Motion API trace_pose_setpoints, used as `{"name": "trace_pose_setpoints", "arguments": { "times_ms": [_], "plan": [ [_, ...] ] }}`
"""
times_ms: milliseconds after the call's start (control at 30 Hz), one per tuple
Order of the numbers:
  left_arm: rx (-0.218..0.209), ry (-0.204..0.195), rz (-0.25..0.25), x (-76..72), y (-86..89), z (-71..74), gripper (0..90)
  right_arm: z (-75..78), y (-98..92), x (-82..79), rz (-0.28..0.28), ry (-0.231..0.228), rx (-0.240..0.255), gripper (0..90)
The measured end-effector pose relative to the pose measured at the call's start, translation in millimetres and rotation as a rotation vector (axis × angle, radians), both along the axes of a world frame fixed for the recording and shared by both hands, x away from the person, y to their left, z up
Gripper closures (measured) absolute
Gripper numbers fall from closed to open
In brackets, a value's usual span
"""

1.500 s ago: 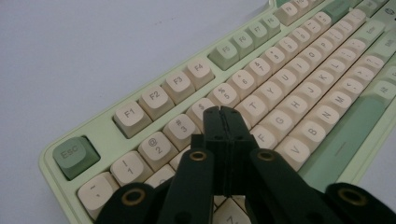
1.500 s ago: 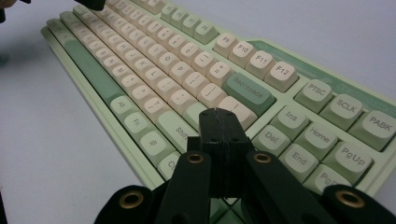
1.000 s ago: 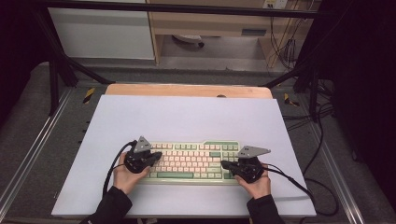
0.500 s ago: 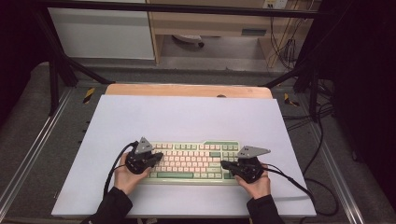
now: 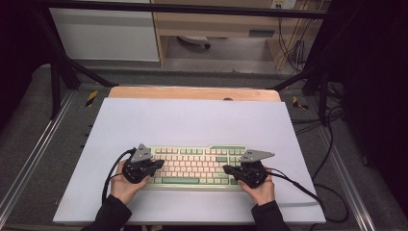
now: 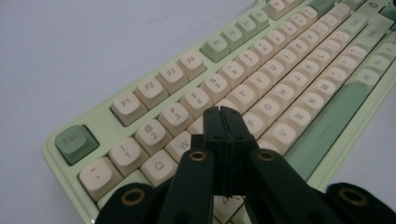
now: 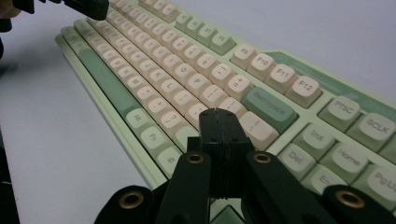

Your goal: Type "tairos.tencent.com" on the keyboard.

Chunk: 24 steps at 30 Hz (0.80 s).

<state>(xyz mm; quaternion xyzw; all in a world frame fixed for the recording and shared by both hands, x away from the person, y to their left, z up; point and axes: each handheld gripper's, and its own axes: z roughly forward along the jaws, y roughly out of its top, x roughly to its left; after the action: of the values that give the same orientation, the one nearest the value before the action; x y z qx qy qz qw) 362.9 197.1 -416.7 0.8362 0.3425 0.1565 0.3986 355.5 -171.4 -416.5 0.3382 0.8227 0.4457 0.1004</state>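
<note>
A pale green keyboard (image 5: 195,166) with cream and green keys lies on the white table sheet near its front edge. My left gripper (image 5: 156,166) rests over the keyboard's left end, jaws shut with nothing between them. In the left gripper view its tips (image 6: 222,112) hover over the letter keys near E and R of the keyboard (image 6: 280,79). My right gripper (image 5: 230,169) sits over the right end, jaws shut and empty. In the right gripper view its tips (image 7: 219,113) point at the keys below Backspace on the keyboard (image 7: 154,70).
The white sheet (image 5: 192,120) covers a wooden table (image 5: 192,93). Black cables (image 5: 308,190) trail from both grippers over the sheet and off its right edge. Metal frame rails (image 5: 29,154) run along both sides. The left gripper (image 7: 88,5) shows at the top left of the right gripper view.
</note>
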Motion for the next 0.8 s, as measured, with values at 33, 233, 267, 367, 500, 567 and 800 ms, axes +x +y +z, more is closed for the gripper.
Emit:
{"name": "trace_pose_setpoints", "arguments": {
  "times_ms": [33,233,267,367,500,567,800],
  "plan": [
    [0.002,0.001,0.003,-0.4,2.1,-0.2,89.8,0.5,2.4,0.3,0.003,0.000,0.001,90.0],
    [-0.012,0.003,0.015,-3.2,10.7,-1.1,89.8,0.0,16.1,2.4,0.023,0.009,0.002,90.0],
    [-0.011,0.002,0.016,-3.6,11.5,-1.4,89.8,-0.3,17.9,2.8,0.030,0.009,0.003,90.0],
    [-0.013,0.002,0.018,-4.6,13.1,-1.7,89.8,-0.8,24.4,2.9,0.037,0.015,0.002,90.0],
    [-0.016,0.002,0.022,-5.8,15.5,-2.8,89.8,-1.1,33.6,3.8,0.051,0.016,0.008,90.0],
    [-0.015,0.004,0.024,-5.9,16.8,-2.8,89.8,-1.5,38.4,4.5,0.060,0.018,0.005,90.0],
    [-0.021,0.006,0.028,-6.2,18.8,-3.1,89.8,-3.3,53.0,6.9,0.074,0.029,0.009,90.0]
  ]
}}
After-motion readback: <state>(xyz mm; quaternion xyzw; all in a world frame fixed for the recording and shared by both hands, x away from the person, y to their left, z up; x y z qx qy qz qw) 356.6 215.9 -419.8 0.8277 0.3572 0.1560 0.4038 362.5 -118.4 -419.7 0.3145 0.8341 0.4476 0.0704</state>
